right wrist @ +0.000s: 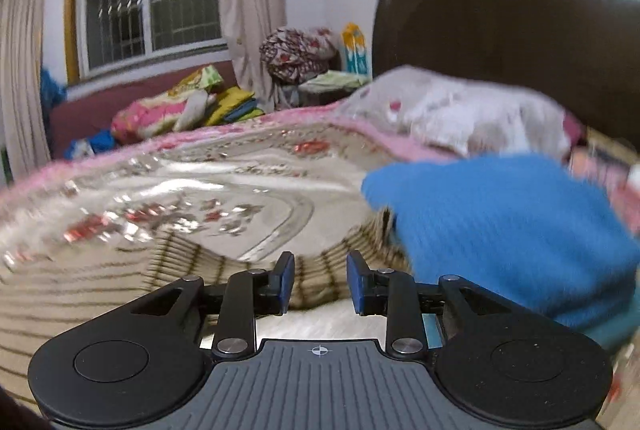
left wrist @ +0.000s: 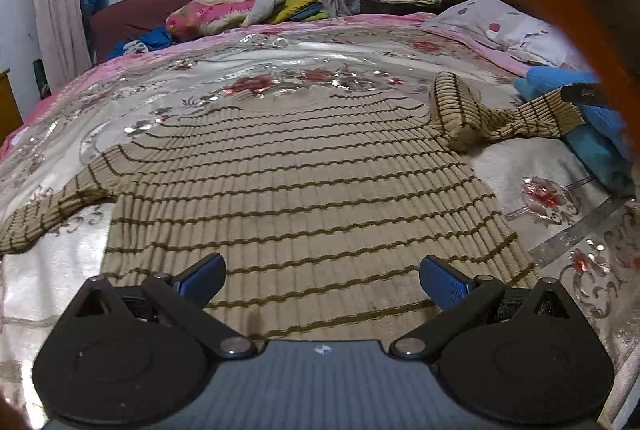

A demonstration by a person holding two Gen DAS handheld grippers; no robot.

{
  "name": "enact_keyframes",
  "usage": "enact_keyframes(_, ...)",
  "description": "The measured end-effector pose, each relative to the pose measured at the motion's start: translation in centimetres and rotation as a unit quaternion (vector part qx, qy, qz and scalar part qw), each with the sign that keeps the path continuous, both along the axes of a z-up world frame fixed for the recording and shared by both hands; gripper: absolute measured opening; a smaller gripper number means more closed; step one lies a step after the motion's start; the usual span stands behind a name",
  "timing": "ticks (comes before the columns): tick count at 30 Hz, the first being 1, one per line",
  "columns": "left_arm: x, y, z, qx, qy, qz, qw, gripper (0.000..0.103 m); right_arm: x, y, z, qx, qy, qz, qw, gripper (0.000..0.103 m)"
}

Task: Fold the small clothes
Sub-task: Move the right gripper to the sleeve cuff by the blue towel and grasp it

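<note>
Striped beige sweater [left wrist: 296, 189] spread flat on the floral bed [left wrist: 260, 69], left gripper [left wrist: 322, 280] held over its hem, jaws wide and empty, right gripper [right wrist: 320, 282] jaws narrowly parted, nothing gripped, blue garment [right wrist: 500, 230] at two o'clock.

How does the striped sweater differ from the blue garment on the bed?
The striped sweater is beige with thin dark stripes; the blue garment is plain blue. The sweater lies spread flat, sleeves out to the sides; the blue one sits bunched in a heap. The sweater fills the middle of the bed; the blue one sits by its edge, over one sleeve's end. Both look like ribbed knits.
</note>
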State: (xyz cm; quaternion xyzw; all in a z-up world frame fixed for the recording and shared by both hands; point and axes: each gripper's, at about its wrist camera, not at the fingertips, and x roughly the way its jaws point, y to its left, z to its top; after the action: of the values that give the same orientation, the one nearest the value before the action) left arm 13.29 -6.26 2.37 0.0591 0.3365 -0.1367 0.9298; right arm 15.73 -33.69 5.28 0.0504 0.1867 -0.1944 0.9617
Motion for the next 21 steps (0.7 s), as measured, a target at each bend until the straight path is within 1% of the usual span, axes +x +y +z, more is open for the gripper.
enact_keyframes(3,0.0,0.0,-0.3,-0.007,0.007,-0.003,0.9999,0.103,1.5,0.4,-0.4,-0.059,0.02,-0.015,0.998,0.029)
enact_keyframes(6,0.2,0.0,-0.8,-0.012,0.016,-0.006,0.9998,0.103,2.8,0.1,-0.9,-0.08,0.041,-0.039,0.995,0.029)
enact_keyframes(9,0.3,-0.1,-1.2,-0.017,0.025,-0.009,0.9995,0.103,3.1,0.1,-1.7,-0.105,0.055,-0.057,0.991,0.029)
enact_keyframes(13,0.4,-0.4,-1.6,-0.021,0.031,-0.015,0.9992,0.103,3.6,-0.1,-2.5,-0.119,0.065,-0.064,0.989,0.029)
enact_keyframes(21,0.2,-0.5,-2.1,-0.02,0.041,-0.018,0.9988,0.103,5.2,-0.5,-2.8,-0.14,0.075,-0.069,0.985,0.029)
